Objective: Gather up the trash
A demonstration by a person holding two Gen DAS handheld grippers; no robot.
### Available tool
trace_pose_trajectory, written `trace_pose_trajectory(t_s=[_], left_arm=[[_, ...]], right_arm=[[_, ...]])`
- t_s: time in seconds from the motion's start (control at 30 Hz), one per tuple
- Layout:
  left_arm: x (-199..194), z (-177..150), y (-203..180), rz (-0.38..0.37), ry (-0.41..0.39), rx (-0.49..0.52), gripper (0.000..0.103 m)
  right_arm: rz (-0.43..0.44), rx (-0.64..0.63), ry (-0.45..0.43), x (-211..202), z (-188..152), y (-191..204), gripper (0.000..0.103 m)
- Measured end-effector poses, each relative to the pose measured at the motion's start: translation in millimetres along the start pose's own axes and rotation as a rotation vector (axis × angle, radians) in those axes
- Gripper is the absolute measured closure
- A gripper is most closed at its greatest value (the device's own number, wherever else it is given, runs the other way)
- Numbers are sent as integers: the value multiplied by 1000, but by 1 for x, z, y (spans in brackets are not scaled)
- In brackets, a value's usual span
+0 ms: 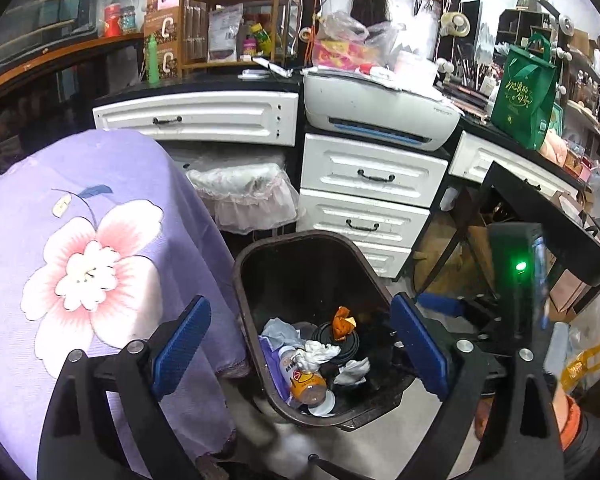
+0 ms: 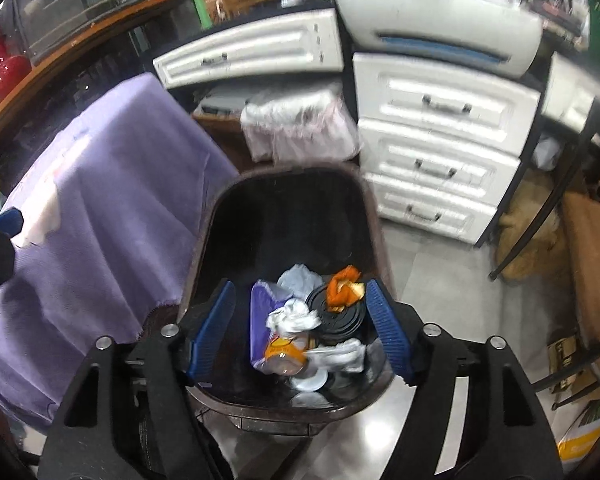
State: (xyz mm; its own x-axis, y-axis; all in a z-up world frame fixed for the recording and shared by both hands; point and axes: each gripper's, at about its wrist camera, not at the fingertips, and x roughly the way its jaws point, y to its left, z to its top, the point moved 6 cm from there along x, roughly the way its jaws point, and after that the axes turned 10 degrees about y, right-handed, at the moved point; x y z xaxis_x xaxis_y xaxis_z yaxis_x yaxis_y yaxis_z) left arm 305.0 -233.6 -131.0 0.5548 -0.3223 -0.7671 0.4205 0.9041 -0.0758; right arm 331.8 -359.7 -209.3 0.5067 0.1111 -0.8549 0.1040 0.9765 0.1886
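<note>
Both hand-held grippers hang over the dark brown plastic trash bin (image 2: 220,216), jaws spread with nothing between them: the left gripper (image 1: 300,348) very wide, the right gripper (image 2: 300,328) somewhat narrower. Left of the bin stands a table under a purple cloth with a pink flower (image 1: 92,272); behind the bin rises a white drawer cabinet (image 1: 372,200). Inside the bin, at its bottom, lie a clear bottle with an orange label (image 2: 282,354), a black round lid (image 2: 338,318), crumpled white tissues (image 2: 294,316) and a crumpled orange wrapper (image 2: 344,288) on the lid.
</note>
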Motion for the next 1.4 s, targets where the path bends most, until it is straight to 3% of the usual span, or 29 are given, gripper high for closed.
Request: trace_pose_trajectory(t_s=[0.2, 0.27, 0.43, 0.67, 0.87, 1.07, 1.23, 1.4], left_arm=[[-40, -2, 10, 2, -65, -10, 5], [-60, -3, 17, 24, -111, -6, 6], [-113, -16, 40, 95, -205, 0, 5], [-192, -63, 73, 232, -327, 6, 5], [-239, -108, 97, 241, -336, -80, 5], [-288, -147, 99, 369, -433, -129, 5], [-315, -169, 99, 409, -513, -187, 5], [-321, -175, 100, 425, -547, -204, 5]], right_arm=[[-136, 1, -218, -82, 11, 8, 17], [-171, -9, -318, -118, 12, 19, 7], [-178, -39, -532, -199, -4, 56, 6], [-127, -77, -607, -248, -55, 109, 6], [-77, -113, -630, -270, -105, 143, 6], [-73, -205, -640, -290, -149, 171, 6], [-79, -254, -685, -308, -179, 186, 6], [-60, -237, -805, -327, -199, 188, 6]])
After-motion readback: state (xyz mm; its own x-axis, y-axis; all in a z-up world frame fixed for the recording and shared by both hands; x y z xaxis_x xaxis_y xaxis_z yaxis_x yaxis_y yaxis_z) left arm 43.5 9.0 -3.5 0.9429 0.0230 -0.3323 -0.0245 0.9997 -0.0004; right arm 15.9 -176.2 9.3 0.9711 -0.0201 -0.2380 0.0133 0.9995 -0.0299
